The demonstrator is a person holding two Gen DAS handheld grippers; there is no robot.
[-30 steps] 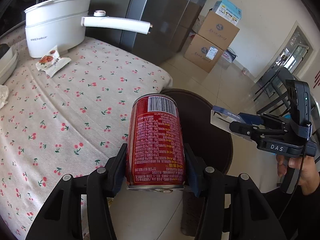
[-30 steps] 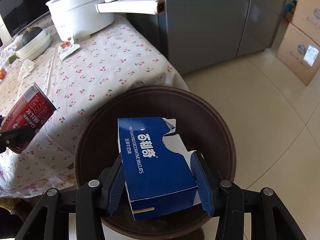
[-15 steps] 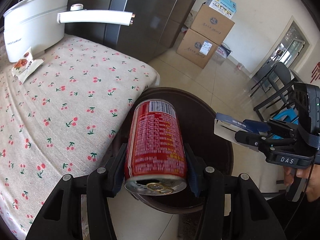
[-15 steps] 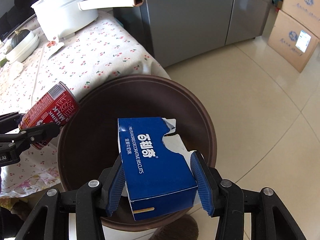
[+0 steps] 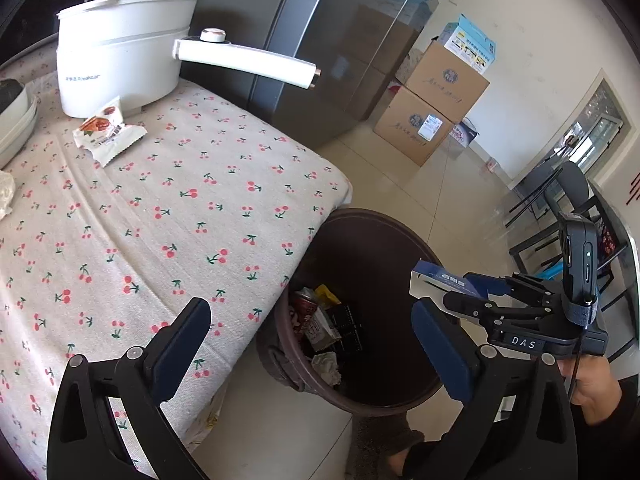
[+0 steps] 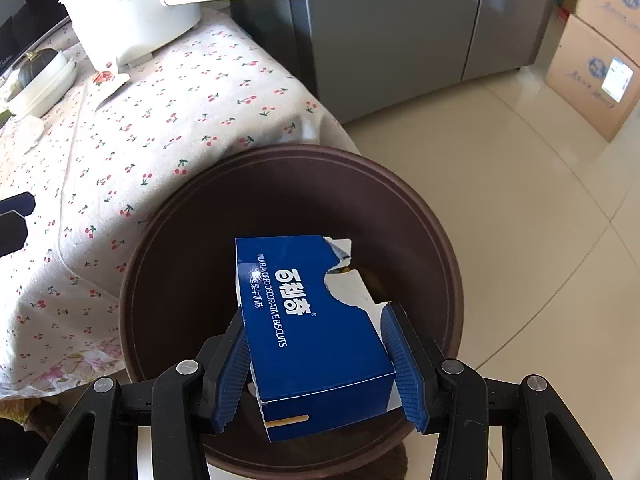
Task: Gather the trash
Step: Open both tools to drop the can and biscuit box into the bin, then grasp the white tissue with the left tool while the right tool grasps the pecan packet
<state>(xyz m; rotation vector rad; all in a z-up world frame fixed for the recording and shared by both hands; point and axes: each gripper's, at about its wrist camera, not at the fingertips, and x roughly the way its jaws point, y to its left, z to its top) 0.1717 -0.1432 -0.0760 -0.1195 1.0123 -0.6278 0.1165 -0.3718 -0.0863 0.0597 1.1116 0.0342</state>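
Brown bin [image 5: 404,236]: beside the table; our red can [image 5: 300,312] lay inside.
Left gripper [image 5: 312,344]: we tilted it down, jaws just opened wide, empty.
Right gripper [image 6: 316,364]: we clamped one blue biscuit box [image 6: 308,320] over the bin.
Cardboard boxes [image 5: 432,120]: two, stacked.

The blue box [image 6: 312,320] reads "MILK FLAVORED DECORATIVE BISCUITS"; the right gripper [image 5: 524,343] body reads "DAS"; the white pot [image 5: 116,60] reads "Royalstar".

A home kitchen: a steel fridge [image 5: 320,60], a white electric pot [image 5: 120,60] on a cherry-print tablecloth [image 5: 160,220].
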